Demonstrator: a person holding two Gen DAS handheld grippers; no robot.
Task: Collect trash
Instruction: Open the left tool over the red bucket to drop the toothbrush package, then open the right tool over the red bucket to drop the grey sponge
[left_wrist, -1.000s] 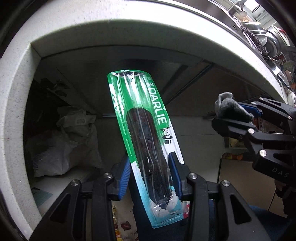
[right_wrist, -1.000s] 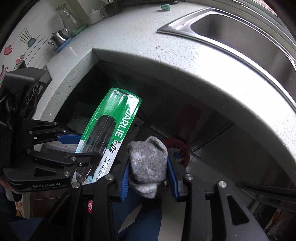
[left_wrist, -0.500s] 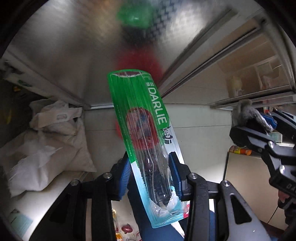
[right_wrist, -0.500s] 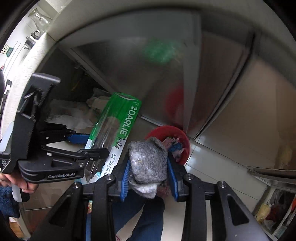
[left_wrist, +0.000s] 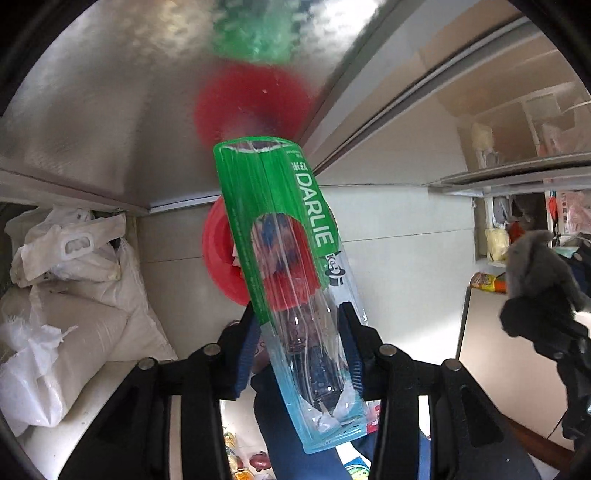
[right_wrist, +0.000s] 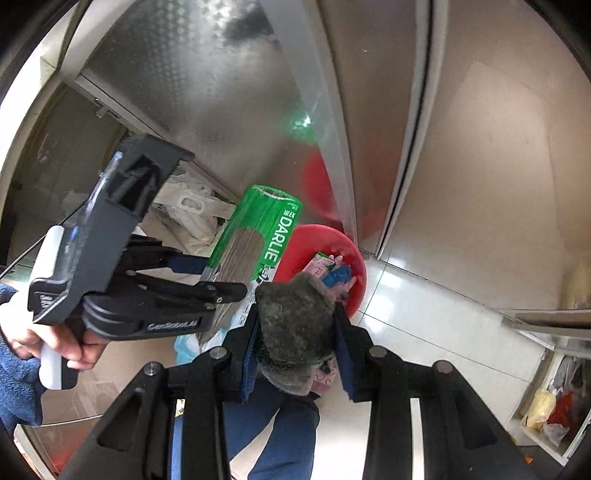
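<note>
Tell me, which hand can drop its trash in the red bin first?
Probably the right. The right gripper holds the grey wad almost at the rim of the red bin. The left gripper holds the long Darlie packet a little further back.

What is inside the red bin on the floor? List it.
The red bin holds a pink printed wrapper and a blue packet. The grey cloth in the right gripper covers its near side.
</note>
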